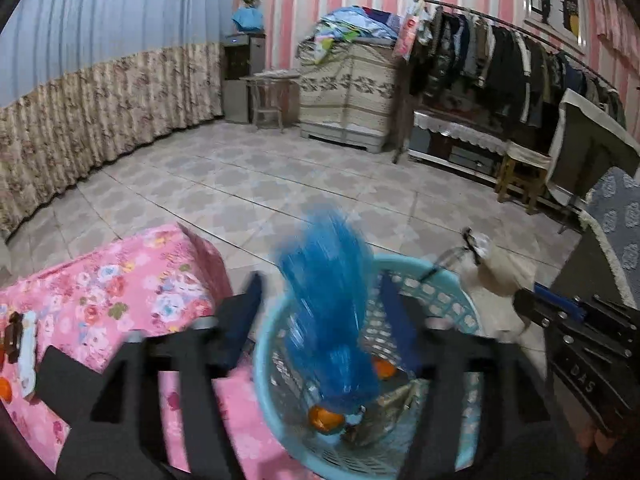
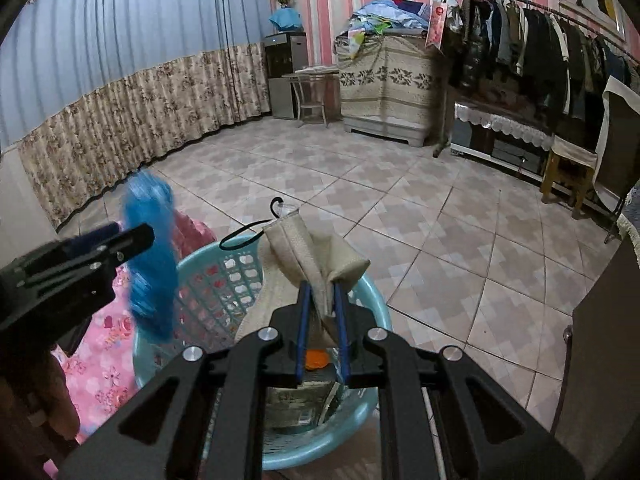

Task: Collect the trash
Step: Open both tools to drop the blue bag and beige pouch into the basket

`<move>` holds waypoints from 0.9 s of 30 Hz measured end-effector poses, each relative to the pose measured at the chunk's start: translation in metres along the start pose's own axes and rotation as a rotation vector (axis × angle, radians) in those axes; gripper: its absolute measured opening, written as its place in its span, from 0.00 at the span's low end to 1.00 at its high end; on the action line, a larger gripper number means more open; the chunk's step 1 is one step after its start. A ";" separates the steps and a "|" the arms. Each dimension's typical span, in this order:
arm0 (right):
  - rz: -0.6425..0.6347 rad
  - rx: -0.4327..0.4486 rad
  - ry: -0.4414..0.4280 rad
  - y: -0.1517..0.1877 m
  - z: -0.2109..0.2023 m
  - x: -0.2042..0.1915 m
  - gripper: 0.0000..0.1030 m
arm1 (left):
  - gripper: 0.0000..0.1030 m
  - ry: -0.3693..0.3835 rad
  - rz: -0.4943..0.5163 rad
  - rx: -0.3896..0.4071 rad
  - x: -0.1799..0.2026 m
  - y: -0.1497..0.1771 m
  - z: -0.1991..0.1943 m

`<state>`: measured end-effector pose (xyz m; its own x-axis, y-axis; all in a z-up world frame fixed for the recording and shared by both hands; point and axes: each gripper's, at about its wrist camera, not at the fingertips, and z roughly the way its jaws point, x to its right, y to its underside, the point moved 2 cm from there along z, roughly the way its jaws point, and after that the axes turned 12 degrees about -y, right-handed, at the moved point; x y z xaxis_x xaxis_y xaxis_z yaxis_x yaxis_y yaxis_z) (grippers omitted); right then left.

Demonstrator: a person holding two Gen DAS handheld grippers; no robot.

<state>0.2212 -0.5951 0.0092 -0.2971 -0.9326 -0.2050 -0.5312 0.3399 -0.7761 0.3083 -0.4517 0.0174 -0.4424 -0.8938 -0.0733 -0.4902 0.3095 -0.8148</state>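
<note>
Already the left claw (image 1: 320,300) gapes over the basket (image 1: 444,292) with the blue bag (image 1: 328,304) dropping between its fingers, while the right claw (image 2: 322,300), pinched on a beige pouch (image 2: 316,256) above the basket's rim, might let it slide outside.
</note>
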 end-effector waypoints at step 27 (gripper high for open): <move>0.003 -0.084 0.017 0.000 0.044 -0.039 0.75 | 0.95 -0.233 -0.135 0.022 -0.143 0.011 -0.036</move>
<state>0.2679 -0.5641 -0.0095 -0.3117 -0.9295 -0.1969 -0.5945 0.3525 -0.7227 0.3387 -0.3088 0.0397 -0.1883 -0.9778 -0.0916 -0.5158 0.1779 -0.8381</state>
